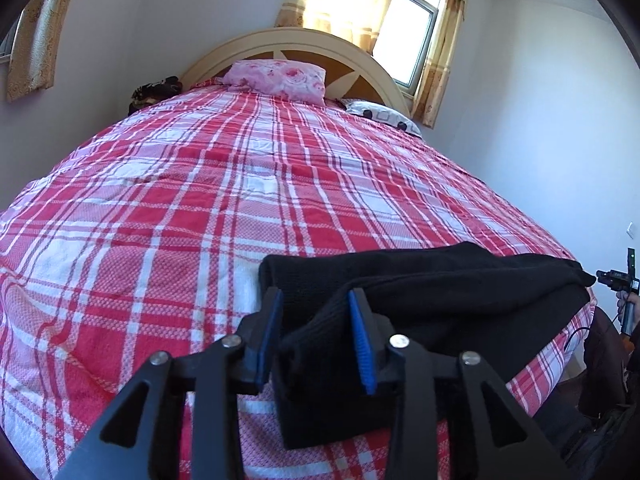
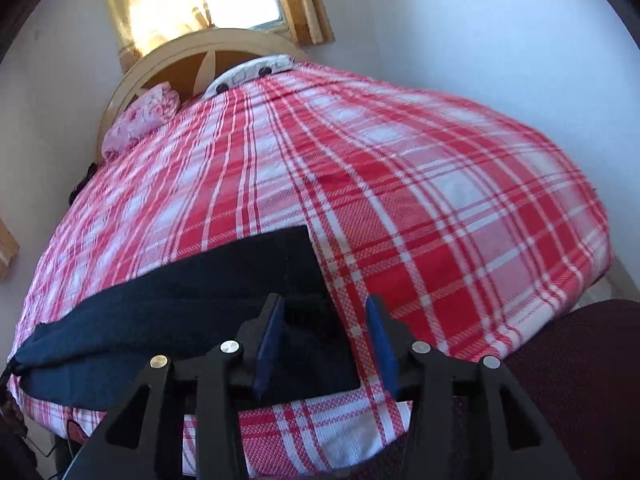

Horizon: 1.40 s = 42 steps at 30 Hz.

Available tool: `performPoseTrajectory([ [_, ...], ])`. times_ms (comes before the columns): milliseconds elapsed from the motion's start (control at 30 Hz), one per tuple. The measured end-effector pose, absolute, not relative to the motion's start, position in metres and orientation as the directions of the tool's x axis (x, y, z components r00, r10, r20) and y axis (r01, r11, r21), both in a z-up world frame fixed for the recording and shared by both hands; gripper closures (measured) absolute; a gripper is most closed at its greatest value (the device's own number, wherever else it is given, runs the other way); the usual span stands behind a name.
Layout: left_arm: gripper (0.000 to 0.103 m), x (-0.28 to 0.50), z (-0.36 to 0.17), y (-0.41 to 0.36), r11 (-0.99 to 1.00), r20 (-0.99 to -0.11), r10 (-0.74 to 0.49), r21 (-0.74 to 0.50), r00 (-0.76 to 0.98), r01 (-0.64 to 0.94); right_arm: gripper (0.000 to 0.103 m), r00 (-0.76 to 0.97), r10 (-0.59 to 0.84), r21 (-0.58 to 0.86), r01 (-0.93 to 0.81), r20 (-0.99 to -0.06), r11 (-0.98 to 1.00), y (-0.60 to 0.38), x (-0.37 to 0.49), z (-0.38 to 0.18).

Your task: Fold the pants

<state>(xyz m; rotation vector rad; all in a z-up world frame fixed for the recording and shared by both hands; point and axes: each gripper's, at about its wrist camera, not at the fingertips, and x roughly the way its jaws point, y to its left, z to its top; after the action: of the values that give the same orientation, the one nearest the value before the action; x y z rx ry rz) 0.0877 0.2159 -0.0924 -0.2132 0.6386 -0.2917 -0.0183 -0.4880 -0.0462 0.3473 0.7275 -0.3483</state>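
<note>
Dark folded pants lie across the near edge of a bed with a red and white plaid cover. My left gripper is over their left end. Its blue pads stand apart, and a loose fold of the cloth rises between them. In the right wrist view the pants stretch away to the left. My right gripper is open over their right end. That end's corner lies between the fingers, and plaid cover shows beside the right pad.
A pink pillow and a spotted pillow lie by the curved headboard, under a curtained window. White walls close in on both sides. A hand holds a black device at the bed's right. Dark maroon cloth fills the near right.
</note>
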Motion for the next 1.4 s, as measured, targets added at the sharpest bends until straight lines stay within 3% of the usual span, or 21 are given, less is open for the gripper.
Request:
performPoseTrajectory([
  [133, 0.044, 0.081, -0.092, 0.224, 0.944, -0.55, -0.305, -0.282, 0.778, 0.171, 0.058, 0.753, -0.227, 0.168, 0.408, -0.618, 0.898, -0.465, -0.031, -0.02],
  [300, 0.043, 0.065, -0.089, 0.228, 0.94, -0.537, -0.307, -0.301, 0.786, 0.161, 0.058, 0.811, -0.057, 0.161, 0.183, -0.582, 0.97, -0.395, -0.002, 0.0],
  [467, 0.043, 0.048, -0.092, 0.225, 0.93, -0.534, -0.325, -0.33, 0.78, 0.161, 0.058, 0.743, 0.197, 0.142, -0.138, -0.639, 0.98, -0.287, 0.052, -0.009],
  [700, 0.043, 0.036, -0.093, 0.218, 0.919, -0.537, -0.341, -0.362, 0.771, 0.155, 0.058, 0.62, 0.364, 0.067, -0.448, -0.695, 0.891, -0.157, 0.103, -0.042],
  [867, 0.043, 0.033, -0.094, 0.221, 0.916, -0.549, -0.348, -0.373, 0.76, 0.149, 0.058, 0.584, 0.377, 0.042, -0.505, -0.718, 0.862, -0.118, 0.139, -0.068],
  [1100, 0.043, 0.026, -0.096, 0.228, 0.903, -0.541, -0.36, -0.406, 0.76, 0.139, 0.058, 0.351, 0.469, 0.215, -0.567, -0.81, 0.795, -0.12, 0.128, -0.09],
  [1167, 0.043, 0.026, -0.096, 0.226, 0.897, -0.541, -0.374, -0.417, 0.753, 0.145, 0.058, 0.302, 0.469, 0.209, -0.612, -0.83, 0.763, -0.115, 0.111, -0.093],
  [1400, 0.043, 0.024, -0.098, 0.213, 0.899, -0.576, -0.379, -0.416, 0.724, 0.14, 0.058, 0.314, 0.488, 0.203, -0.634, -0.814, 0.747, -0.105, 0.089, -0.093],
])
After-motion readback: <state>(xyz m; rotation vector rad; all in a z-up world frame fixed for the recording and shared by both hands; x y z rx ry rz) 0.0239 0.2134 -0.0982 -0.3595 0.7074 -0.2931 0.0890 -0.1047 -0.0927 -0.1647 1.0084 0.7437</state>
